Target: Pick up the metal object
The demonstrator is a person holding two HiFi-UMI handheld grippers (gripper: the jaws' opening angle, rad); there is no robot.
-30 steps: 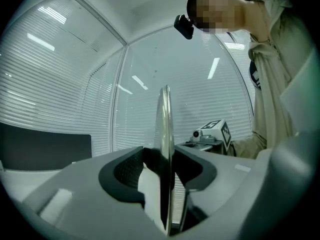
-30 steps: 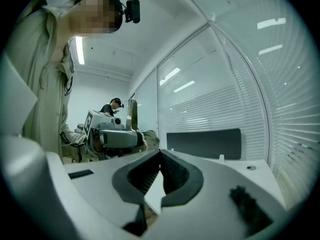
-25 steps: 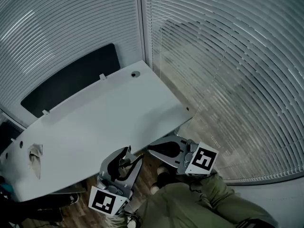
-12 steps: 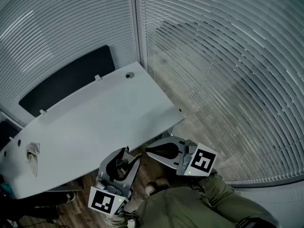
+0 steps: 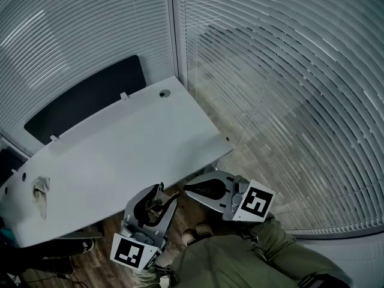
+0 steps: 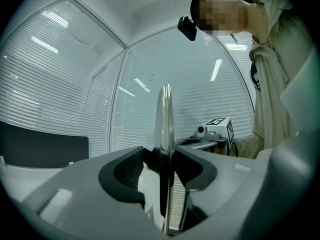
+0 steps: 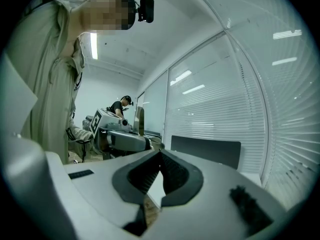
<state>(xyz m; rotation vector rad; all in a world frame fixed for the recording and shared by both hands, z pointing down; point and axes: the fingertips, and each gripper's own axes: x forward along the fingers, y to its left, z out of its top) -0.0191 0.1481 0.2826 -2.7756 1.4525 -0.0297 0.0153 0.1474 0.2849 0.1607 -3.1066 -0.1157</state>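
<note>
My left gripper [image 5: 158, 198] hangs below the near edge of the white table [image 5: 120, 155], over the wooden floor. It is shut on the metal object [image 6: 165, 129], a thin shiny flat piece seen edge-on, which rises straight up between the dark pads. The same piece [image 7: 138, 119] shows in the right gripper view, standing up from the left gripper [image 7: 125, 140]. My right gripper [image 5: 187, 189] is level with it to the right, its jaws closed tip to tip on nothing [image 7: 160, 153]. The two grippers point towards each other, a short gap apart.
A crumpled cloth [image 5: 41, 194] lies at the table's left end. A black panel [image 5: 84, 104] stands behind the table, against glass walls with blinds [image 5: 270, 89]. My legs in olive trousers [image 5: 240, 257] are just under the grippers. Another person [image 7: 121, 105] is far back.
The head view has shifted a little, so the table sits slightly higher and further left. Both grippers stay where they were, the left one still gripping the metal piece.
</note>
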